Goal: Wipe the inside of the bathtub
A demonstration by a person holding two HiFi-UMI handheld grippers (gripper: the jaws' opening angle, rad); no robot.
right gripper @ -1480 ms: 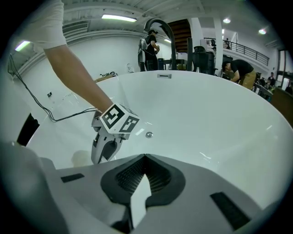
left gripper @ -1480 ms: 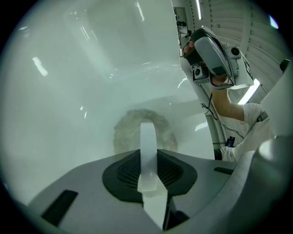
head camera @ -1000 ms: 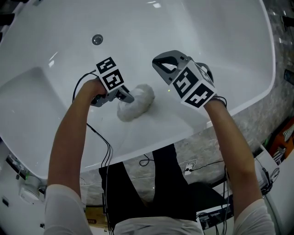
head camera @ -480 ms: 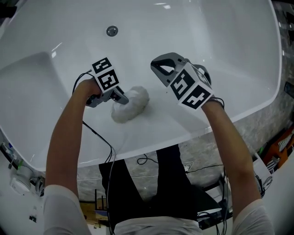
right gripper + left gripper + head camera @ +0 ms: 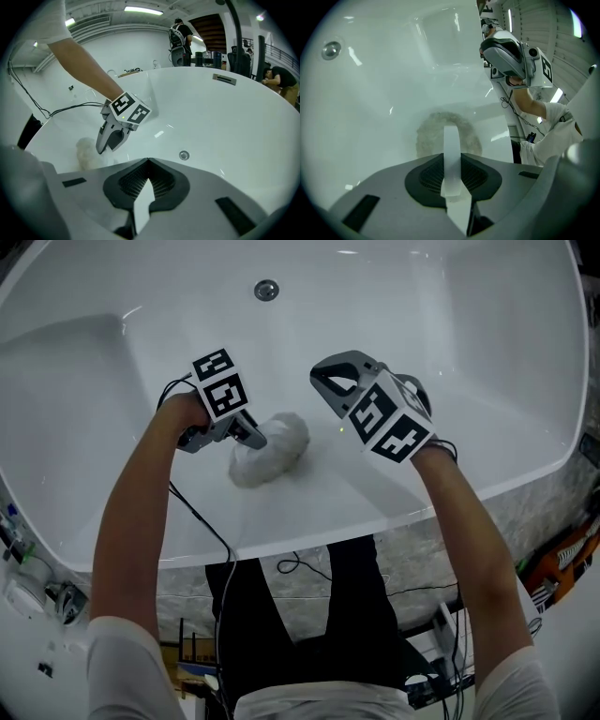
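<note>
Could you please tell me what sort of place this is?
Probably a workshop or lab rather than a home bathroom: the white bathtub stands amid loose cables, under ceiling strip lights, with other people behind.

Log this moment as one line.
step: wipe | left gripper: shut on cloth, against bathtub inner wall | right gripper: shut, empty, clear of cloth

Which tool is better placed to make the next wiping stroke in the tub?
Left. The left tool is shut on the cloth, which lies on the tub wall. The right tool is shut, empty and apart from the cloth.
</note>
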